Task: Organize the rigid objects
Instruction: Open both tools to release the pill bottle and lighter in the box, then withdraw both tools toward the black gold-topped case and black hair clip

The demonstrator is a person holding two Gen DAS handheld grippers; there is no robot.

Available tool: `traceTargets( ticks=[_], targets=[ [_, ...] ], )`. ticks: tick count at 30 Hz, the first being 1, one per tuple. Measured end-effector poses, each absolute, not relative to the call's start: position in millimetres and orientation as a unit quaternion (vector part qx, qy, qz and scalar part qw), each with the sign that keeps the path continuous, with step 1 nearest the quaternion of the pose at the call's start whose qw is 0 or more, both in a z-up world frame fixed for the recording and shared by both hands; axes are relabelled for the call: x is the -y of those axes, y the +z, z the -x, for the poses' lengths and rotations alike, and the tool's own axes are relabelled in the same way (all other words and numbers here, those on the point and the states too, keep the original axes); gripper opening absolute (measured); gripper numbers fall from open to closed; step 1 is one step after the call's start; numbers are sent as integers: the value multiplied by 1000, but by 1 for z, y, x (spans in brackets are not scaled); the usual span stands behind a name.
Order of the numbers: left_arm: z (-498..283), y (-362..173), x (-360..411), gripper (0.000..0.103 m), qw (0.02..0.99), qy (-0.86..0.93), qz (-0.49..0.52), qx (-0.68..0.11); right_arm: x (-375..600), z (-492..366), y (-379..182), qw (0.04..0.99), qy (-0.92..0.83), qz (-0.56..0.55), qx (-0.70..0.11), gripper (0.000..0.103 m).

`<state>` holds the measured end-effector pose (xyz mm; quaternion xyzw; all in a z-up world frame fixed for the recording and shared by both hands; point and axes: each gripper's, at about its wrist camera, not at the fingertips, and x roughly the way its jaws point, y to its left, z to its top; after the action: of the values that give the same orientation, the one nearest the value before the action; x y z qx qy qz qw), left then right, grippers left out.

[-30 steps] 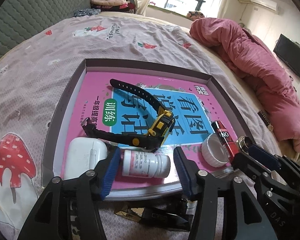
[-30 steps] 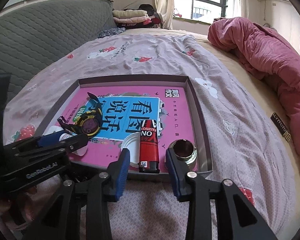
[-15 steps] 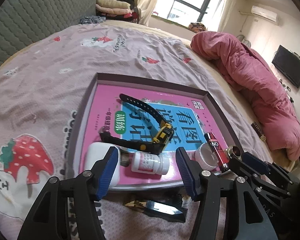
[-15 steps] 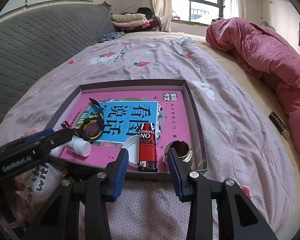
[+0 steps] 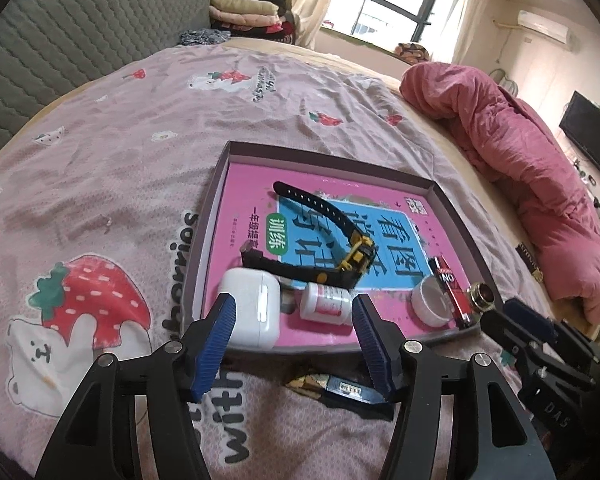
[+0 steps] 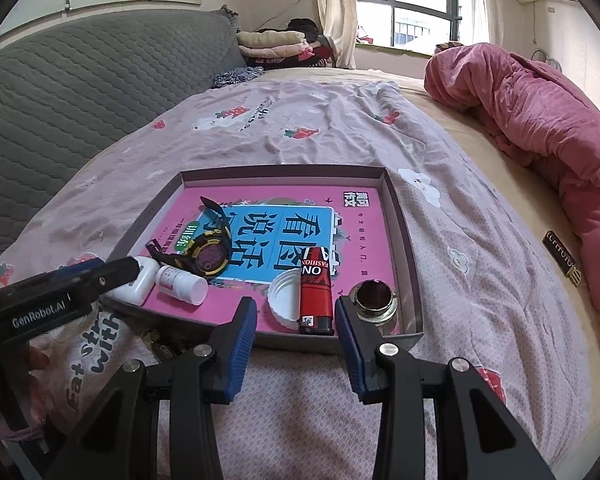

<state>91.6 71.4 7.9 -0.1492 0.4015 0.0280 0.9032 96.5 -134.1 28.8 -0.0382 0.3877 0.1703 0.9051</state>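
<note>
- Left wrist view: the left gripper (image 5: 294, 330) hangs over the near edge of the shallow tray (image 5: 452, 206), jaws spread with nothing between the pads. They have just been opening.
- Inside the tray, along its near side from left to right, lie a white earbud case (image 5: 252, 312), a small white pill bottle (image 5: 326, 304) on its side, a white cap (image 5: 432, 306), a red lighter (image 5: 450, 286) and a round metal piece (image 5: 482, 296).
- A black-and-yellow watch (image 5: 340, 248) lies across the pink book cover just beyond the bottle.
- A dark flat wrapper (image 5: 340, 388) rests on the bedsheet (image 5: 120, 160), near of the tray.
- Right wrist view: the right gripper (image 6: 296, 336) is poised at the tray's near right edge, jaws parted and grasping nothing; the lighter and cap lie just beyond them.
- The metal piece sits in the tray's near right corner.
</note>
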Motion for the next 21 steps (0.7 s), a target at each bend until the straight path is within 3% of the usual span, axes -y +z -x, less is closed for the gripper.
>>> traceTargets(
  ticks=[21],
  targets=[
    [-69, -17, -28, 67, 873, 0, 125, -471, 144, -83, 42, 908, 170, 21, -381, 40]
  ],
)
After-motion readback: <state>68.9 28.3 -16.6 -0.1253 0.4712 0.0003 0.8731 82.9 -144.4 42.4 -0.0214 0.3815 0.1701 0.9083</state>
